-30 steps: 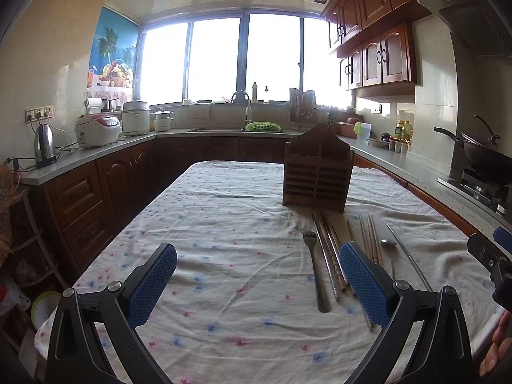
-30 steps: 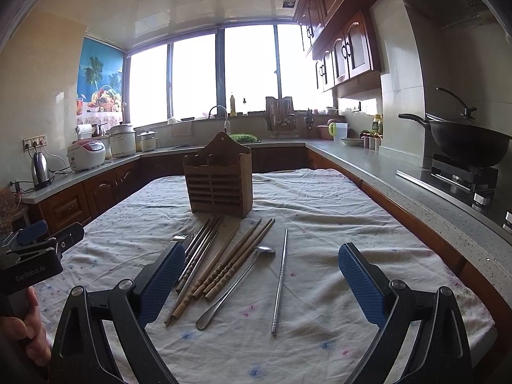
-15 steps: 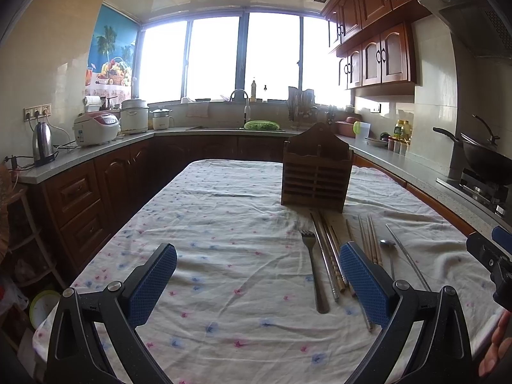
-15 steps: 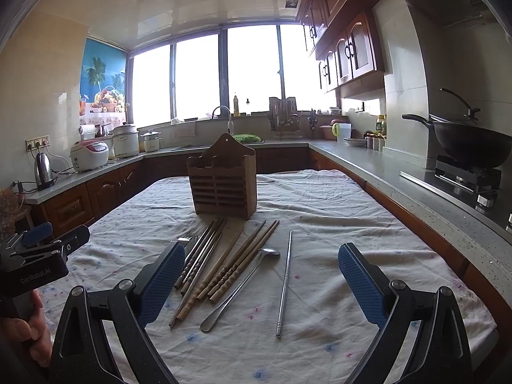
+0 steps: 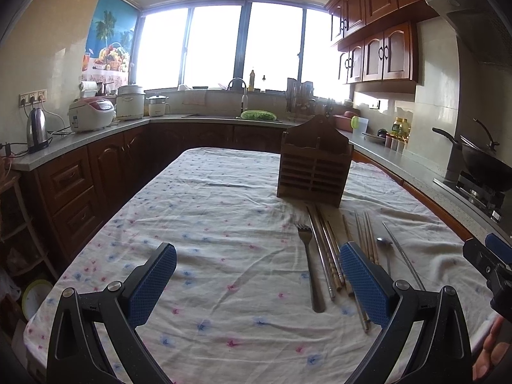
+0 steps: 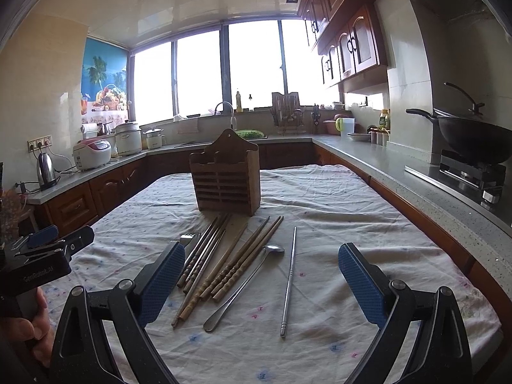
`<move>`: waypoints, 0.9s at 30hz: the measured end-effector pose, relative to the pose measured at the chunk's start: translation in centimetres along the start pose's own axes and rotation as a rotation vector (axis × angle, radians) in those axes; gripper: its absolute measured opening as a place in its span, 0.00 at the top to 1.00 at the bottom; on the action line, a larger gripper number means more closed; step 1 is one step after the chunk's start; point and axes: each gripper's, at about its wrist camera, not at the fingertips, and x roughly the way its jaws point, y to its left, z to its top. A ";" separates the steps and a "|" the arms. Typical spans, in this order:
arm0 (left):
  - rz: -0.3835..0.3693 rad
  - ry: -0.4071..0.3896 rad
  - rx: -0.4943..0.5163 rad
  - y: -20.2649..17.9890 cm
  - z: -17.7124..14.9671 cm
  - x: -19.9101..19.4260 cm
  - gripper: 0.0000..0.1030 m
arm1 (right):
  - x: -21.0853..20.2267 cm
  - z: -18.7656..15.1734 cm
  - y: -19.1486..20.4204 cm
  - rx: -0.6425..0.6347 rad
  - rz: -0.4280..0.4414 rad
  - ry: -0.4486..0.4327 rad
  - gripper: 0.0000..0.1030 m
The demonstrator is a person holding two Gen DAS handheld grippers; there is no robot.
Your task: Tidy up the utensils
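A brown wooden slatted utensil holder (image 6: 226, 176) (image 5: 315, 169) stands upright on the cloth-covered table (image 6: 336, 211). In front of it lie a fork (image 5: 308, 265), metal chopsticks (image 6: 204, 249), wooden chopsticks (image 6: 243, 256), a long metal spoon (image 6: 246, 283) and a single metal chopstick (image 6: 289, 278). My right gripper (image 6: 260, 280) hangs open over the near ends of these utensils, holding nothing. My left gripper (image 5: 256, 283) is open above bare cloth, with the fork just inside its right finger and the rest behind that finger.
Dark wood counters (image 5: 105, 128) wrap round the table on the left, far and right sides. A kettle (image 5: 36, 129) and rice cookers (image 5: 91, 113) stand at left. A wok (image 6: 473, 137) sits on the stove at right. A hand (image 6: 28, 326) holds the other gripper.
Both views have crept slightly forward toward the holder and utensils. The jaws stay open and nothing on the table has moved.
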 end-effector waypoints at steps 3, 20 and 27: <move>-0.013 0.023 -0.005 0.1 0.4 0.6 0.01 | 0.3 0.1 0.1 0.000 0.009 0.007 0.05; -0.139 0.176 -0.025 1.2 4.5 6.9 0.13 | 5.3 2.0 -1.8 0.109 0.078 0.153 0.30; -0.217 0.301 -0.038 1.2 5.9 11.7 0.28 | 9.1 2.1 -2.9 0.184 0.120 0.274 0.52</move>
